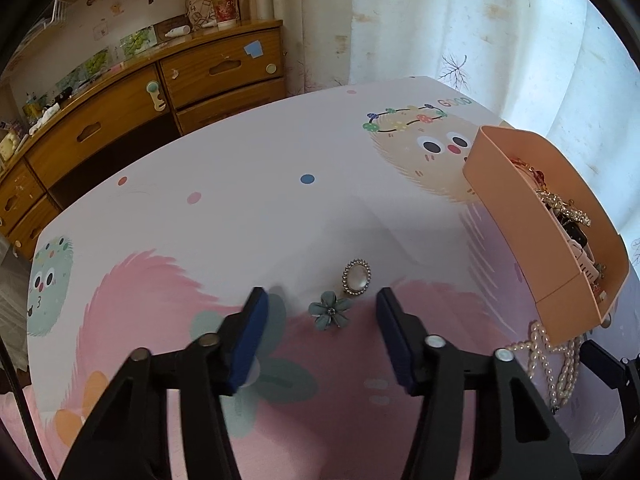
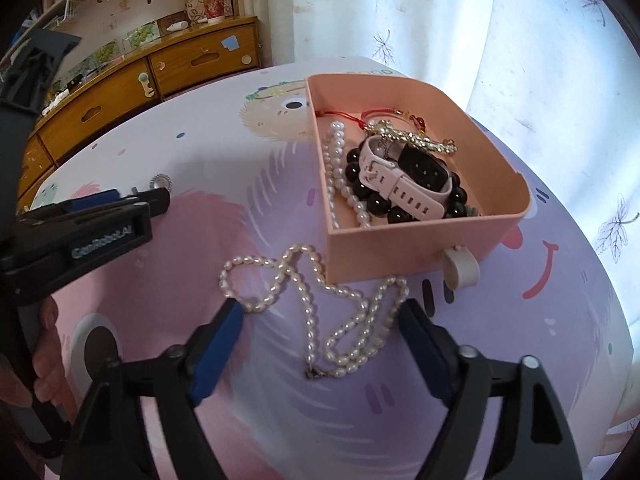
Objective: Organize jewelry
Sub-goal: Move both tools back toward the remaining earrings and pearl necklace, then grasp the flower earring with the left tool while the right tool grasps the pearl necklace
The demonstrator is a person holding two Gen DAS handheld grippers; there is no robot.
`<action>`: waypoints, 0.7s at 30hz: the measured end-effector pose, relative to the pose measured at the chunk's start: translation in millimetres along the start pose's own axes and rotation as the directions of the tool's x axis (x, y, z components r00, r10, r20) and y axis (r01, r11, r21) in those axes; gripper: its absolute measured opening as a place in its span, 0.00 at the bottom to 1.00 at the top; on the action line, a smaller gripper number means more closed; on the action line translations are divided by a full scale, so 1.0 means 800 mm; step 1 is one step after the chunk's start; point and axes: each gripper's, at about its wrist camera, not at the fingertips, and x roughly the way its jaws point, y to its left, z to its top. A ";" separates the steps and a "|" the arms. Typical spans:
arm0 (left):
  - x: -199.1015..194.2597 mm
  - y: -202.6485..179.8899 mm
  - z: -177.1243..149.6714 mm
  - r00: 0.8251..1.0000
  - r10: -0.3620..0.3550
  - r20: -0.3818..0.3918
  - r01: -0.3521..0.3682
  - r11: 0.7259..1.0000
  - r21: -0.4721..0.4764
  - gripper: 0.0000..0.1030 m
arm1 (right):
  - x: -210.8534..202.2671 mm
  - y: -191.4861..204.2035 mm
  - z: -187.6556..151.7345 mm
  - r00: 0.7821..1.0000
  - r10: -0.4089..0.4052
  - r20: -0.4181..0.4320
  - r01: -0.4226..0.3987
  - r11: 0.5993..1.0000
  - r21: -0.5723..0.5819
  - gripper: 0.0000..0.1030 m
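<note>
Both hand-held grippers gape: left [image 1: 320, 312] flanks flower brooch [image 1: 330, 310], right [image 2: 320, 320] flanks pearl necklace [image 2: 312, 304].

The pink drawer [image 1: 516, 216] wall is hiding most of its contents in the left wrist view. The left gripper [image 2: 120, 208] is partly covering the pearl brooch [image 2: 160, 180].

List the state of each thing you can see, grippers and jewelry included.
left gripper: open, empty
right gripper: open, empty
pink box: open-topped, holding jewelry
pearl necklace: loose on table
flower brooch: on table
pearl brooch: on table
watch: in box
</note>
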 end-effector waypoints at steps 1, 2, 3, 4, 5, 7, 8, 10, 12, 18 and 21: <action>0.000 0.001 0.000 1.000 -0.003 0.008 0.003 1.000 -0.009 0.47 | -0.001 0.001 0.000 1.000 0.005 0.003 -0.005 1.000 -0.006 0.66; 0.001 0.002 0.001 1.000 -0.001 0.011 0.001 1.000 -0.018 0.45 | -0.002 0.002 -0.001 1.000 0.009 0.005 -0.009 1.000 -0.010 0.63; 0.001 0.003 0.001 1.000 0.001 0.010 -0.001 1.000 -0.023 0.40 | -0.003 0.003 -0.001 1.000 0.010 0.006 -0.010 1.000 -0.014 0.55; 0.001 0.005 0.002 1.000 0.002 0.010 -0.002 1.000 -0.028 0.38 | -0.005 0.003 -0.001 1.000 0.014 0.006 -0.014 1.000 -0.018 0.46; 0.000 0.006 0.002 1.000 0.000 0.010 0.000 0.999 -0.032 0.32 | -0.005 0.003 0.000 1.000 0.017 0.004 -0.017 1.000 -0.024 0.42; 0.000 0.007 0.002 1.000 -0.003 0.010 0.003 0.999 -0.037 0.24 | -0.007 0.003 0.001 0.999 0.032 -0.005 -0.032 0.999 -0.042 0.23; 0.000 0.008 0.001 1.000 -0.002 0.011 0.002 0.999 -0.037 0.18 | -0.007 0.002 0.001 0.999 0.035 -0.009 -0.036 0.998 -0.046 0.20; 0.000 0.007 0.001 1.000 -0.001 0.011 0.002 0.999 -0.035 0.18 | -0.006 -0.003 0.003 0.998 0.054 -0.020 -0.055 0.997 -0.049 0.09; 0.000 0.006 0.002 1.000 -0.001 0.019 0.001 0.999 -0.035 0.18 | -0.006 -0.011 0.005 0.995 0.090 -0.032 -0.091 0.995 -0.038 0.09; -0.009 -0.001 0.003 0.999 0.025 0.031 -0.024 0.999 -0.036 0.18 | -0.008 -0.025 0.007 0.985 0.167 -0.053 -0.168 0.985 -0.028 0.04; -0.019 -0.004 0.003 0.999 0.024 0.039 -0.023 0.999 -0.029 0.18 | -0.007 -0.030 0.005 0.974 0.214 -0.080 -0.214 0.977 0.007 0.04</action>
